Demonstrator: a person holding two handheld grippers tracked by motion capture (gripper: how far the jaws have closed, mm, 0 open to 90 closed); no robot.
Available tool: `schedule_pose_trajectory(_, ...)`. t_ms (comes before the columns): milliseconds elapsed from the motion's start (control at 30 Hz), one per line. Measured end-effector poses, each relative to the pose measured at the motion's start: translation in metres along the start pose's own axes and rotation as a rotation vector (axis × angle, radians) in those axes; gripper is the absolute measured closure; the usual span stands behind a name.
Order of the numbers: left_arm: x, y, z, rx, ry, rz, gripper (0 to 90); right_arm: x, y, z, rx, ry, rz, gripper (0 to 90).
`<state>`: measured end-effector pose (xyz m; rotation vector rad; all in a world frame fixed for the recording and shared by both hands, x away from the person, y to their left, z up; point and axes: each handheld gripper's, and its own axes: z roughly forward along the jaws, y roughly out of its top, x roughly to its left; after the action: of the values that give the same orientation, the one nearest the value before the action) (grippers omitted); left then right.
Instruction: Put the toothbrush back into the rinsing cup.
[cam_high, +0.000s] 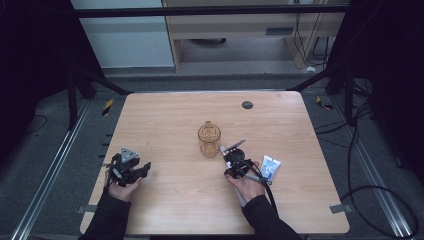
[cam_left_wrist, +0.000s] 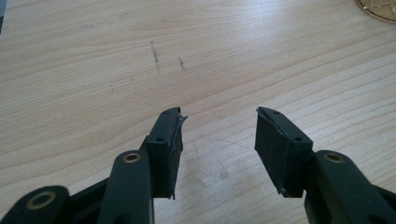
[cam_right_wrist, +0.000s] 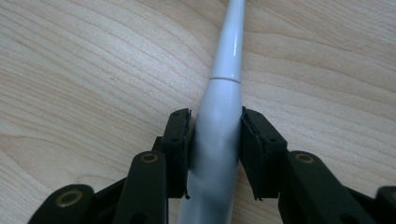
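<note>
A white toothbrush handle (cam_right_wrist: 219, 135) lies on the wooden table (cam_high: 165, 120) and runs away between my right gripper's jaws, narrowing into a thin neck. My right gripper (cam_right_wrist: 215, 114) has both pads against the handle's sides. In the high view the right gripper (cam_high: 229, 159) sits just in front of an amber glass cup (cam_high: 209, 140) at the table's middle. My left gripper (cam_high: 142, 169) rests low at the near left. Its jaws (cam_left_wrist: 219, 112) stand wide apart over bare wood with nothing between them.
A white and blue tube (cam_high: 270, 167) lies right of my right hand. A small dark round disc (cam_high: 247, 105) sits at the far side of the table. The cup's rim (cam_left_wrist: 378, 7) shows at the top right of the left gripper view.
</note>
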<state>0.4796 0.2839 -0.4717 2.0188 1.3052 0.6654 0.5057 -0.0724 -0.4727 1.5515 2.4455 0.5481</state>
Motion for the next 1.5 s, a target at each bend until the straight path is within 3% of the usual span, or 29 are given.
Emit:
schedule_pose_trajectory(767, 0.0, 0.0, 0.0, 0.0, 0.0, 0.0, 50.6, -0.009, 0.0, -0.005, 0.006, -0.017, 0.059, 67.4)
schedule_pose_trajectory(1200, 0.0, 0.0, 0.0, -0.002, -0.001, 0.0, 50.7, -0.013, -0.001, -0.025, -0.076, -0.009, 0.058, 67.5)
schedule_pose_trajectory(1500, 0.0, 0.0, 0.0, -0.002, -0.001, 0.0, 50.9, -0.014, -0.001, -0.047, -0.18, 0.004, 0.06, 67.5)
